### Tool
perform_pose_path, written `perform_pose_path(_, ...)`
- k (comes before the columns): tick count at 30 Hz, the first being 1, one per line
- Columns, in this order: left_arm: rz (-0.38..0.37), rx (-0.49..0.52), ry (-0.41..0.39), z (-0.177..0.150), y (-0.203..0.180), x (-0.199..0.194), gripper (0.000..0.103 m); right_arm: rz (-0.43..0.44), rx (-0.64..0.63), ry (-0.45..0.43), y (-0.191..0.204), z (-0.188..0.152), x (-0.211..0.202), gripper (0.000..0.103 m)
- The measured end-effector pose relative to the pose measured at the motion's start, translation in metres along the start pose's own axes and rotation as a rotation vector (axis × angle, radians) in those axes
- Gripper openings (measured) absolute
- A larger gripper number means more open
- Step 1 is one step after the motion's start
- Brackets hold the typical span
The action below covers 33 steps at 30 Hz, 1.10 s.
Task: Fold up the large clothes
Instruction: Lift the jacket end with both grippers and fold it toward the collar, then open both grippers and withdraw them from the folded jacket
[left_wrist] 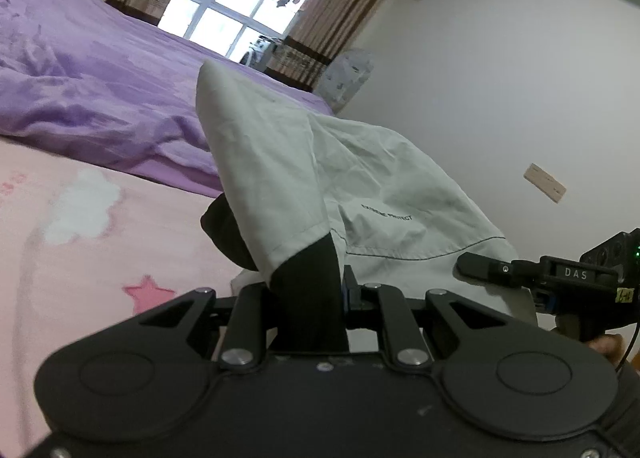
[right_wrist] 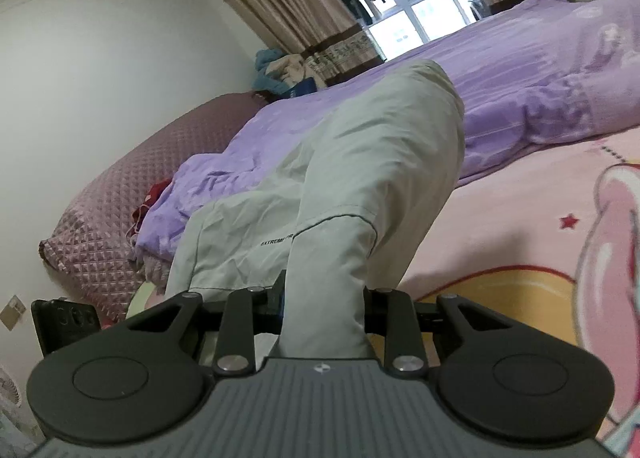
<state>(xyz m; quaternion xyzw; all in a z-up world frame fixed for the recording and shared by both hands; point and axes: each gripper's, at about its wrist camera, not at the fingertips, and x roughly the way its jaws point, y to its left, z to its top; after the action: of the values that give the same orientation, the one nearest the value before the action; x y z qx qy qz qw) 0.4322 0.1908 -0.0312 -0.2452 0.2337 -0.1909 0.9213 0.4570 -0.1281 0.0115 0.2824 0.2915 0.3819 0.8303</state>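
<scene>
Item: pale grey jacket [left_wrist: 360, 177], your left claw [left_wrist: 308, 294] and right claw [right_wrist: 324, 298] each clamped on it above the bed [left_wrist: 80, 238]; folding barely begun.

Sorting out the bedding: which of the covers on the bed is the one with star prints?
The pink sheet, nearest the camera, carries the stars; the purple quilt behind it is rumpled, without stars.
</scene>
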Motion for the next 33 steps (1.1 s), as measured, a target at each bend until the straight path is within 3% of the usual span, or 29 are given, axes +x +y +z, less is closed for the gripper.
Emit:
perform_pose_path(12, -0.154, -0.033, 0.071, -0.022, -0.079, 0.098, 0.015, -0.125, 0.024, -0.071, -0.072, 0.012, -0.094, 0.032)
perform_pose_path(16, -0.189, 0.008, 0.119, -0.031, -0.107, 0.136, 0.015, -0.162, 0.069, -0.098, -0.108, 0.011, -0.125, 0.033)
perform_pose_path(22, -0.204, -0.010, 0.209, -0.054, -0.109, 0.201, 0.016, -0.192, 0.121, -0.105, -0.162, -0.006, -0.137, 0.033)
perform_pose_path(25, -0.165, -0.002, 0.273, -0.078, -0.110, 0.227, 0.017, -0.195, 0.200, -0.097, -0.201, -0.028, -0.128, 0.033)
perform_pose_path(28, -0.100, 0.037, 0.309, -0.096, -0.109, 0.251, 0.030, -0.216, 0.260, -0.077, -0.235, -0.051, -0.117, 0.037)
perform_pose_path(30, -0.061, 0.054, 0.308, -0.103, -0.106, 0.257, 0.053, -0.198, 0.287, -0.082, -0.255, -0.064, -0.116, 0.041)
perform_pose_path(33, -0.019, 0.052, 0.319, -0.102, -0.103, 0.259, 0.060, -0.173, 0.298, -0.121, -0.268, -0.072, -0.125, 0.061)
